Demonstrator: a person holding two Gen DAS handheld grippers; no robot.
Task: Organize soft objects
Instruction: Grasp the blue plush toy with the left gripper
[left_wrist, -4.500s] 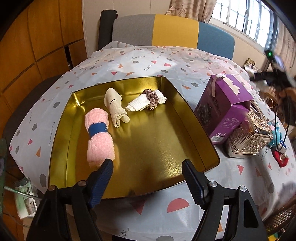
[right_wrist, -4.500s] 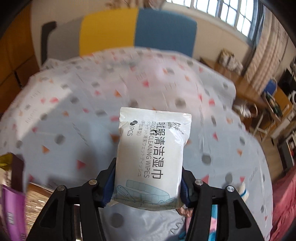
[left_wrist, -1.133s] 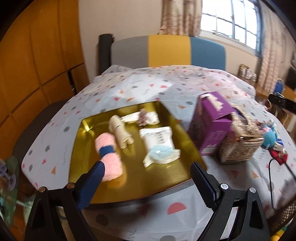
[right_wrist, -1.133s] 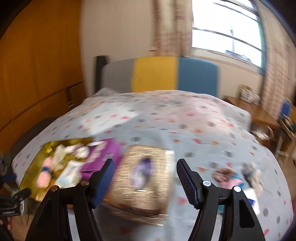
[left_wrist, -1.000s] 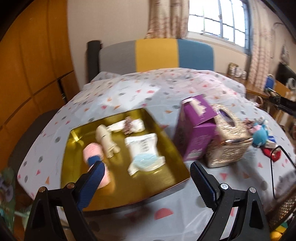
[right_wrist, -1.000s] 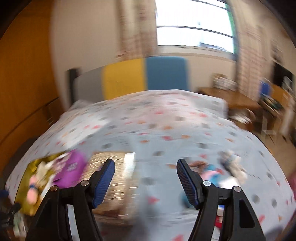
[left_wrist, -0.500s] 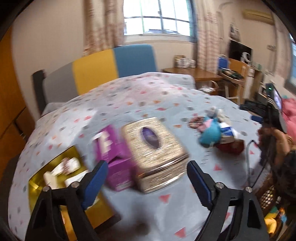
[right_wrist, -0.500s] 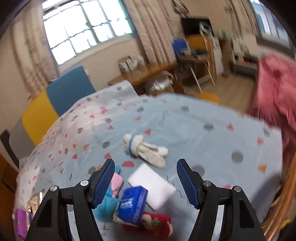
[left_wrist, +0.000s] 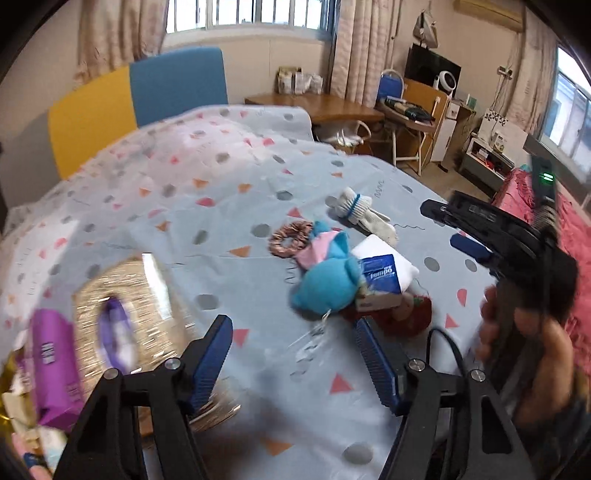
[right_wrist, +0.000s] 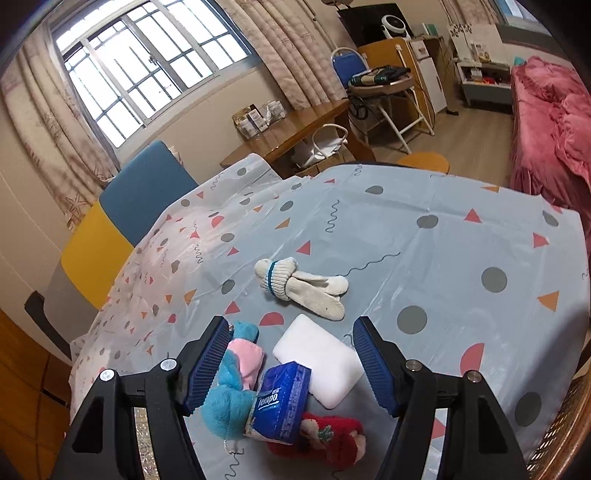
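Observation:
My right gripper is open and empty above a pile of soft things: a white sponge block, a blue Tempo tissue pack, a blue and pink plush, a red plush. White gloves bound with a blue band lie just beyond. My left gripper is open and empty, in front of the same pile: blue plush, tissue pack, a brown scrunchie, gloves. The right gripper shows at the right of the left wrist view.
A glittery gold tissue box and a purple carton stand at the left. The gold tray's corner barely shows. The patterned tablecloth covers the table; its edge is at the right.
The wipes pack left my right gripper and lies in the gold tray. Both grippers swung right from the tray toward the pile of soft things.

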